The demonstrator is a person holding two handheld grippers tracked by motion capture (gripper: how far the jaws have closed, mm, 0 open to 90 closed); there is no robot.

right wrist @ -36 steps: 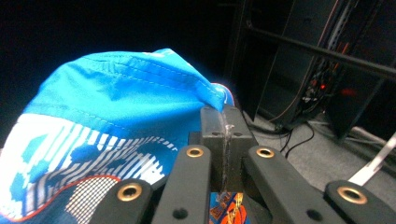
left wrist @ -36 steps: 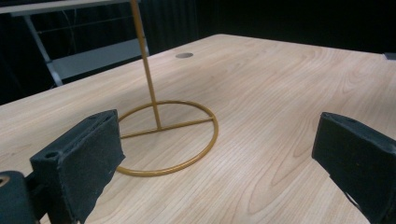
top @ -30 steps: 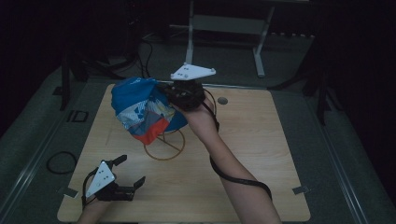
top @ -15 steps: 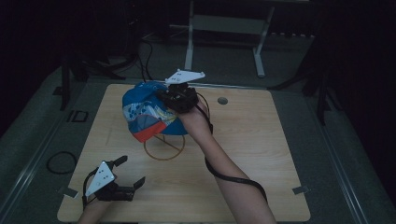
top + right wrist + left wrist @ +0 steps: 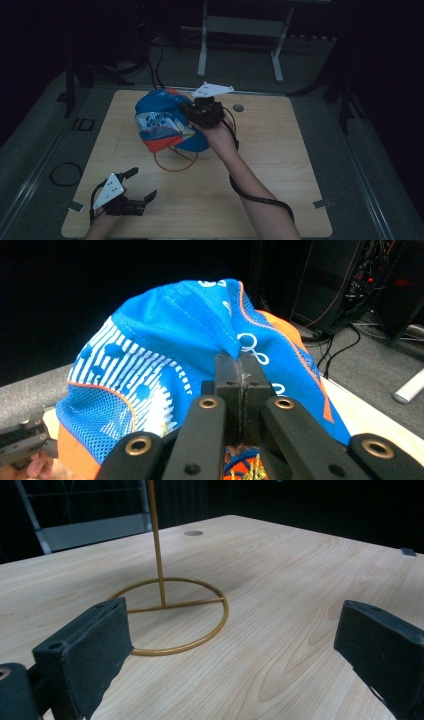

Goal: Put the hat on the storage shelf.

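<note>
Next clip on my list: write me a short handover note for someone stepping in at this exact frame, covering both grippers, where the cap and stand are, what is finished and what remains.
Right gripper: shut, pinching the fabric of the blue and orange cap, held above the gold wire stand.
Left gripper: open, holding nothing, near the front left of the table, jaws pointing toward the stand.
Stand: upright on its ring base, mid-table.
Done: cap gripped and brought over the stand.
Left: likely to settle the cap on the stand's post and release; whether it already rests on the post cannot be told.
</note>
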